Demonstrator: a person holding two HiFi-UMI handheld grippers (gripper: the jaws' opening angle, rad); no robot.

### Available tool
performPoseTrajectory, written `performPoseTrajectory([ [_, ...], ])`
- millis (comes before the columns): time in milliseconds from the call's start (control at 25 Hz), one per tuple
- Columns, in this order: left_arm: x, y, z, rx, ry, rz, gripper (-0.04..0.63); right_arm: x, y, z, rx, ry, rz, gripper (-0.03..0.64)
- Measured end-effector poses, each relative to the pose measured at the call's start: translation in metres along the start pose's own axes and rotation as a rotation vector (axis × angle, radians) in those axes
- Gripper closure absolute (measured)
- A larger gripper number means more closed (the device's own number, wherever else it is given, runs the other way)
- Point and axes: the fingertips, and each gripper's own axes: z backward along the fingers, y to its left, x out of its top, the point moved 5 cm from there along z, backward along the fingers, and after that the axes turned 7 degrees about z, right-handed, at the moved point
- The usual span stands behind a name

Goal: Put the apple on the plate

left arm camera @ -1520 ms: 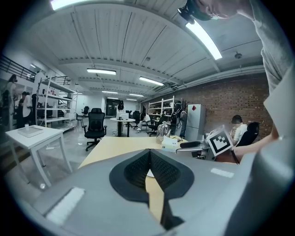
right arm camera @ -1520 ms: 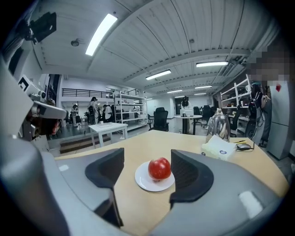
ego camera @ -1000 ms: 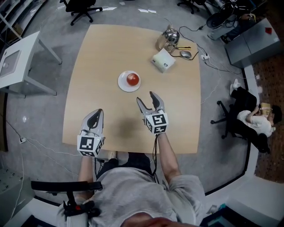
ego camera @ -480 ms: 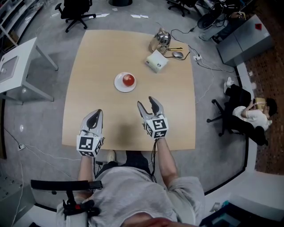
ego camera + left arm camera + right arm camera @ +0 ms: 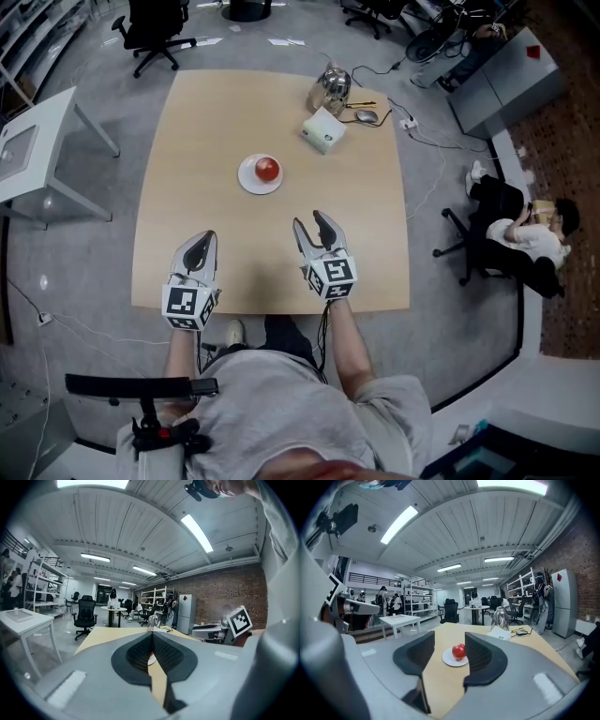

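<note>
Head view: apple (image 5: 267, 169) already sits on the white plate (image 5: 251, 182), mid-table, well apart from both grippers. Right gripper (image 5: 310, 222) hangs over the near half of the wooden table (image 5: 187, 141), jaws partly spread, nothing in them, tips pointing toward the plate. Left gripper (image 5: 204, 240) sits near the table's front edge, jaws pressed together, empty. At the far edge: white box (image 5: 322, 129), metal kettle (image 5: 330, 86), mouse (image 5: 366, 115), cables trailing off the table. Bare tabletop between the grippers and the plate. Off the table: a white side table (image 5: 37, 150) to the left, an office chair (image 5: 155, 28) at the far left, a seated person (image 5: 534, 242) to the right.

Left gripper view: left gripper (image 5: 152, 637) pads meet along their length, nothing pinched. A sliver of the plate (image 5: 151, 659) shows just under the closed tips. The right gripper's marker cube (image 5: 240, 620) shows at the right.

Right gripper view: right gripper (image 5: 450, 639) jaws about half apart and have just been closing, with nothing between the pads. The apple (image 5: 459, 651) on its plate (image 5: 451, 660) shows through the gap, farther out on the table, no contact. Kettle (image 5: 500, 618) and white box (image 5: 502, 633) sit behind and to the right; the side table (image 5: 398, 619) is to the left, beyond the table edge.
</note>
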Motion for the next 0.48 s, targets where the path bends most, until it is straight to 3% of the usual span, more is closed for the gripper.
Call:
performPoseTrajectory([
  [480, 0.016, -0.024, 0.016, -0.05, -0.009, -0.024, 0.577, 0.022, 0.012, 0.051, -0.051, -0.044, -0.022, 0.451],
])
